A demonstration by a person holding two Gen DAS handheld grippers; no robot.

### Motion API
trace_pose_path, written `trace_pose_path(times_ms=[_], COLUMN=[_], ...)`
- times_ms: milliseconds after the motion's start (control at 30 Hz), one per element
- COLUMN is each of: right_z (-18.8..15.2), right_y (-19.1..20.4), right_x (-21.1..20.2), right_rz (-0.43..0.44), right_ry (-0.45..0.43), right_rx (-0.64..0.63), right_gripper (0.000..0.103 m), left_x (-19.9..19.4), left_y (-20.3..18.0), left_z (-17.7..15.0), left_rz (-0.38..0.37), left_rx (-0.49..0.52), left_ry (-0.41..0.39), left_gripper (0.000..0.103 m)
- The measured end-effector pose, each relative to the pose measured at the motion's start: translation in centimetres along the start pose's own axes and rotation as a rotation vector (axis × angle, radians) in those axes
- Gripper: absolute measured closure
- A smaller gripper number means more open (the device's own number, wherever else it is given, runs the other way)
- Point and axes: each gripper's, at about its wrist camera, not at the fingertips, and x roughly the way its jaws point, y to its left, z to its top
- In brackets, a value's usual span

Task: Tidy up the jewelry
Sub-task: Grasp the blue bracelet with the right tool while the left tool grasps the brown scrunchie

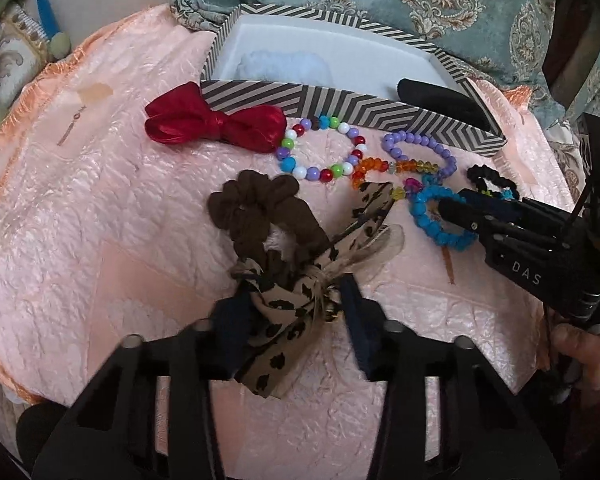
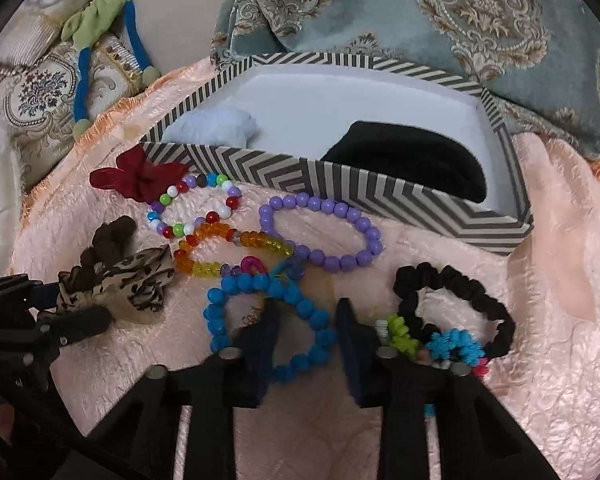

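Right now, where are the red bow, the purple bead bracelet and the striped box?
red bow [image 1: 216, 124]: left wrist view, centre knot.
purple bead bracelet [image 2: 340, 210]: right wrist view, upper beads.
striped box [image 2: 380, 188]: right wrist view, front wall.

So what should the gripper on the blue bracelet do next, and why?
Probably lift the right gripper gently straight up. Its fingers look pinched on the blue bracelet, which lies on the pink cloth close against the purple bracelet. A slow lift should free it before carrying it to the open striped box behind.
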Motion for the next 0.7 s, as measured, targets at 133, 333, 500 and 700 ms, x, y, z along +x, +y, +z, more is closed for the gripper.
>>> trace_pose_path(times_ms=[133,333,500,700], right_z=[0.0,-0.2,0.2,1.4], right_y=[-0.7,-0.2,0.0,0.0], right_x=[-2.1,-5.9,-8.4,-11.3], right_rz=[0.076,0.111,0.144,0.144], right_ry=[-0.038,-0.108,-0.148,-0.210], right_rx=[0.055,0.070,0.090,0.088], right_gripper=[0.095,0.095,0.095,0.095], left_x=[-1.1,-4.2,-6.2,-8.0], left_y=[0.1,0.1,0.3,0.0], left_z=[0.1,0.3,0.5,1.6], left_rz=[-0.025,-0.041,-0.048,-0.036], left_rx=[-0.017,-0.027,-0.032,-0.031], left_ry=[-0.010,-0.068,-0.103,-0.149], left_gripper=[0.084,0.085,0.086,0.086])
